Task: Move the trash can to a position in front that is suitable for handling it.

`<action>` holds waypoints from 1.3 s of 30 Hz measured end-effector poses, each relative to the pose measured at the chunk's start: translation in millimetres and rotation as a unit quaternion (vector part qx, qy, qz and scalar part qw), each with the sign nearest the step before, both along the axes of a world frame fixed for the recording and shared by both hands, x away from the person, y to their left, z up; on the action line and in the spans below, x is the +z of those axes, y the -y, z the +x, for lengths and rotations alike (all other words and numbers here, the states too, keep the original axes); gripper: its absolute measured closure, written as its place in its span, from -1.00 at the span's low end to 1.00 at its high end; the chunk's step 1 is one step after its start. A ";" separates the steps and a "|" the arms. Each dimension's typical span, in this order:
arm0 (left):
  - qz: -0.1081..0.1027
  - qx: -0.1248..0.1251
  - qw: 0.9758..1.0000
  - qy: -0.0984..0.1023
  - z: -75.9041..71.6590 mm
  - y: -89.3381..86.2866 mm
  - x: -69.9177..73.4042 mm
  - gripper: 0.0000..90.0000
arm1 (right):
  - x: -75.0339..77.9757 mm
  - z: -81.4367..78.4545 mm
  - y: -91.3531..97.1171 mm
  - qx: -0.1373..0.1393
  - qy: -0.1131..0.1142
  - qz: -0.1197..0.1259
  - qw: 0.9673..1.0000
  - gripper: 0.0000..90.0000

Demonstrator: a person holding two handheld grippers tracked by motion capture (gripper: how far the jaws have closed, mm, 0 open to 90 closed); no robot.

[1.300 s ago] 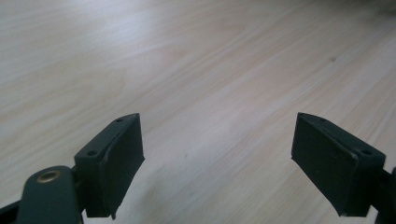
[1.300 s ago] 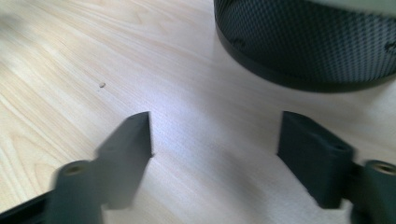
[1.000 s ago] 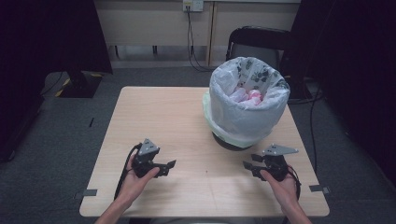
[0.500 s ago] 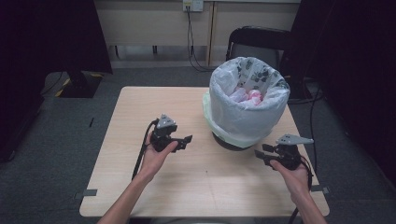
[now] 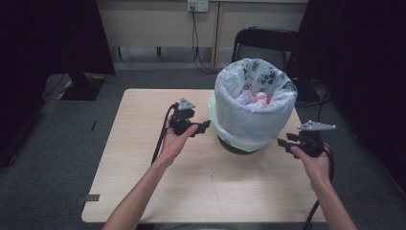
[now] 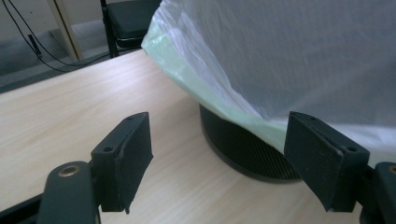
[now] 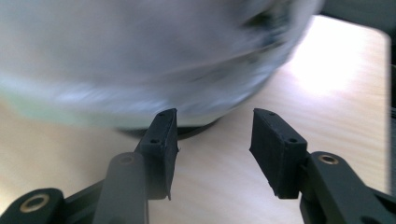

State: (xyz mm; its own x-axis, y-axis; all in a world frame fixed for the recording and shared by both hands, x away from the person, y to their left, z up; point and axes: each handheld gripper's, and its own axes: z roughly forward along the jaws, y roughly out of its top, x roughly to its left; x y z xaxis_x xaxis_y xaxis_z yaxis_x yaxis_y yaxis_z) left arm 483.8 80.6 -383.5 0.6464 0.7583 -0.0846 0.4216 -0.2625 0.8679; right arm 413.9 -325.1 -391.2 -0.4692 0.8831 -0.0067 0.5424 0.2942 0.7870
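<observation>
A black mesh waste bin (image 5: 235,146) lined with a white plastic bag (image 5: 253,112) stands on the right half of the wooden table (image 5: 139,143). White and pink scraps (image 5: 253,97) lie inside it. My left gripper (image 5: 205,127) hovers just left of the bin, pointing at the bag; its jaws have just been closing a little and hold nothing. In the left gripper view the gripper (image 6: 219,123) faces the bag's (image 6: 289,51) green-tinted hem and the mesh base (image 6: 243,144). My right gripper (image 5: 283,143) is off the bin's right side, its jaws just opening slightly, empty. In the right gripper view it (image 7: 215,116) faces the blurred bag (image 7: 140,56).
A black chair (image 5: 263,40) stands behind the table, close to the bin. Cables (image 5: 194,28) hang from a wall socket at the back. Bare tabletop (image 5: 215,191) lies in front of the bin and to the left.
Both hands have risen and moved away from the table's near edge. The left gripper went right to the bin's left side, the right one to its right side.
</observation>
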 end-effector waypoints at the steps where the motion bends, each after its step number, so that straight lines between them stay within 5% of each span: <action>1: 0.001 0.003 1.000 0.003 4.8 2.3 2.3 -0.49 | 2.0 3.0 2.9 -0.006 0.001 0.002 1.000 0.15; 9: -0.010 0.013 1.000 0.012 32.2 16.8 8.7 -0.55 | 9.2 44.7 18.4 -0.072 0.021 -0.012 0.997 0.23; 16: -0.011 0.022 1.000 0.003 53.8 22.2 4.4 -0.58 | 13.9 72.2 29.2 -0.119 0.042 0.035 0.991 -0.10; 19: -0.028 0.041 0.999 -0.003 60.7 25.3 0.6 -0.59 | 13.3 81.4 28.4 -0.137 0.051 0.037 0.989 -0.28; 24: -0.016 0.061 0.998 -0.006 68.7 33.5 -10.7 -0.58 | 8.4 93.1 23.0 -0.146 0.066 0.045 0.986 -0.33; 26: -0.019 0.063 0.998 -0.005 68.8 35.3 -14.3 -0.53 | 9.4 95.9 21.4 -0.136 0.083 0.052 0.986 0.01; 28: -0.022 0.061 0.998 -0.009 69.0 36.1 -15.9 -0.47 | 10.3 98.8 16.4 -0.119 0.096 0.071 0.986 -0.10; 31: -0.009 0.045 0.999 -0.007 66.2 37.5 -15.0 -0.33 | 11.8 97.4 6.4 -0.098 0.112 0.064 0.987 0.17; 39: 0.003 0.036 0.999 -0.002 57.8 30.4 -12.0 -0.14 | 8.9 90.7 5.2 -0.063 0.109 0.094 0.988 0.30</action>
State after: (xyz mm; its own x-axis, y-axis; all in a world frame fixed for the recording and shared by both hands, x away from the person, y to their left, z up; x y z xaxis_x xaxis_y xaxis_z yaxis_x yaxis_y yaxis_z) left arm 541.5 50.3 -395.5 0.5906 0.8027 -0.0823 0.4422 -0.2367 0.8651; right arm 504.6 -330.3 -382.4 -0.3605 0.9298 0.0744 0.3779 0.0727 0.9230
